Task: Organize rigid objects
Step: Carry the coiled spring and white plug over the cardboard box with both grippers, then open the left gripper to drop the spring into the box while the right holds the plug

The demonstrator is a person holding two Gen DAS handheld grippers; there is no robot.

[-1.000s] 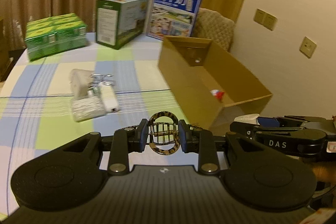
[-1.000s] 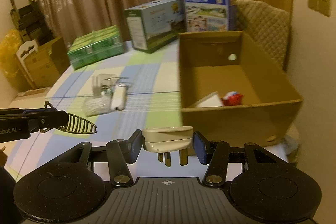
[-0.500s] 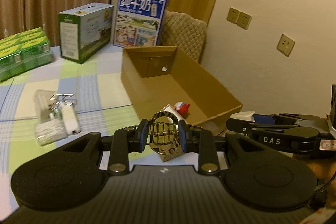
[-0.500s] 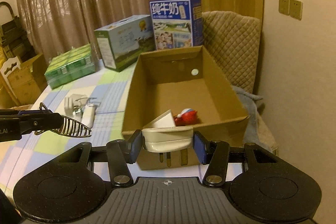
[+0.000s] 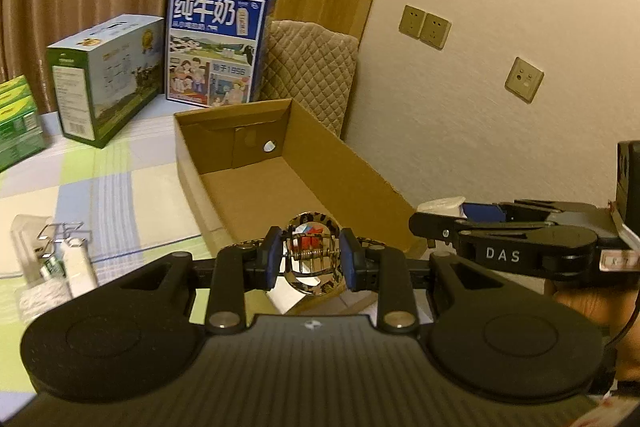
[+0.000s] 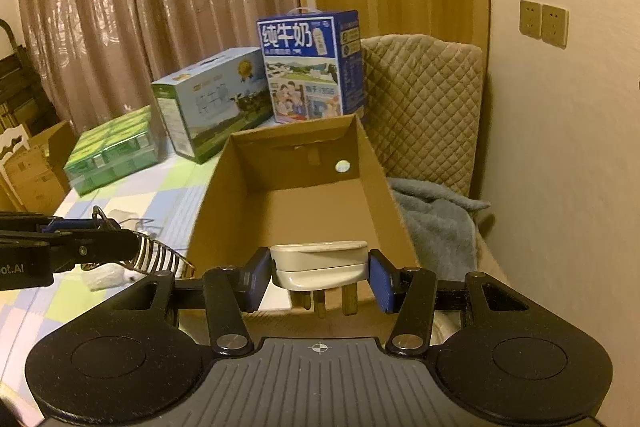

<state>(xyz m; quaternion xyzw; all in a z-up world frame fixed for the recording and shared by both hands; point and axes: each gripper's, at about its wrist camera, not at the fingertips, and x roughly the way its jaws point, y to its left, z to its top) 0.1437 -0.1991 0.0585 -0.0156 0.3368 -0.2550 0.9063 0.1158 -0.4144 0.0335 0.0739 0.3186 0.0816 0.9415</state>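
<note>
Over the near end of the cardboard box (image 6: 372, 163) I am holding both grippers side by side. My right gripper (image 6: 319, 273) is pinching a white wall plug (image 6: 319, 261) across its width — long axis lying crosswise between the pads, prongs pointing down toward the near wall. My left gripper (image 5: 307, 259) is clamped tight on a leopard-print hair claw (image 5: 314, 255), its teeth curving out ahead, toward the right gripper's side. The box is stretching lengthwise straight away from me, its open floor lying forward of and below both loads. I judge the right hand nearer the box's middle; the left is sitting by the near-left corner, beside a red toy (image 5: 310, 233) inside.
</note>
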